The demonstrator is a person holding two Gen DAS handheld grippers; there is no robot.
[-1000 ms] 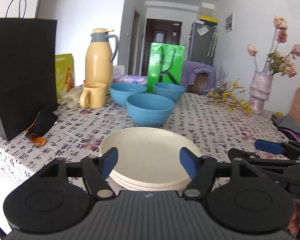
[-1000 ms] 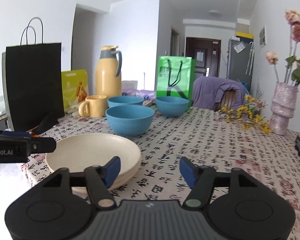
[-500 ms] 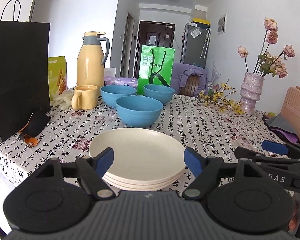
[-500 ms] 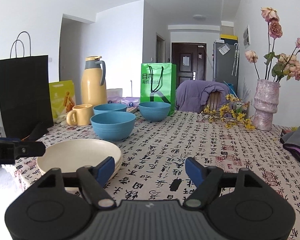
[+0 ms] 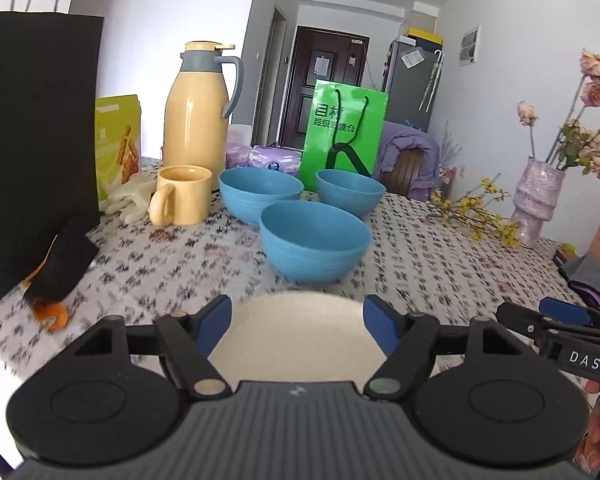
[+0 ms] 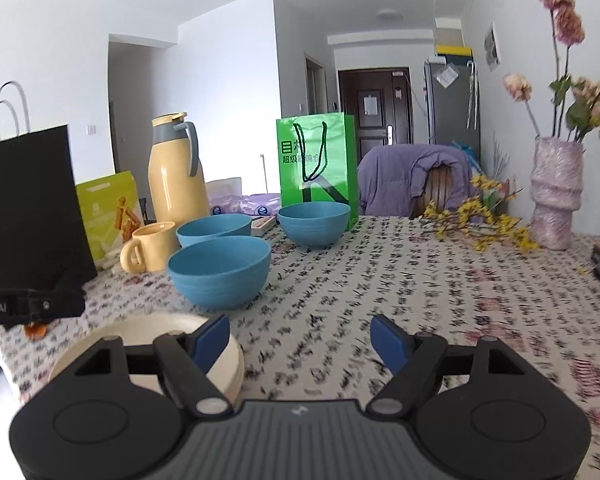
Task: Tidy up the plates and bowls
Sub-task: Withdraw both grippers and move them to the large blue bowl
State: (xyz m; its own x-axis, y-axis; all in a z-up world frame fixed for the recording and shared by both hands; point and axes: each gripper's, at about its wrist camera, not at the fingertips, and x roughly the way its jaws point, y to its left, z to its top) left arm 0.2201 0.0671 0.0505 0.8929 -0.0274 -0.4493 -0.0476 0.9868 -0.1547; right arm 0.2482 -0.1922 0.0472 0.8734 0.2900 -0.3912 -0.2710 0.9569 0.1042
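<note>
A stack of cream plates (image 5: 296, 340) lies on the patterned tablecloth just under my left gripper (image 5: 298, 312). Its blue pads stand apart above the stack's far rim and touch nothing, and the jaws are closing. Beyond it sit three blue bowls: the nearest (image 5: 314, 240), one back left (image 5: 260, 192) and one back right (image 5: 350, 192). My right gripper (image 6: 300, 328) hovers open over bare cloth. To its left is the plate stack (image 6: 148, 330), and the nearest bowl (image 6: 220, 272) is ahead on the left.
A black paper bag (image 5: 32, 140), yellow thermos (image 5: 198, 116), yellow mug (image 5: 184, 196) and gloves crowd the left. The green bag (image 5: 344, 136) stands behind the bowls. A pink vase (image 6: 556, 196) and yellow sprigs (image 6: 480, 220) sit far right. The tablecloth edge runs near left.
Both grippers have moved forward over the table toward the bowls, which now look larger. The plate stack has slid lower in both views, partly hidden under the left gripper.
</note>
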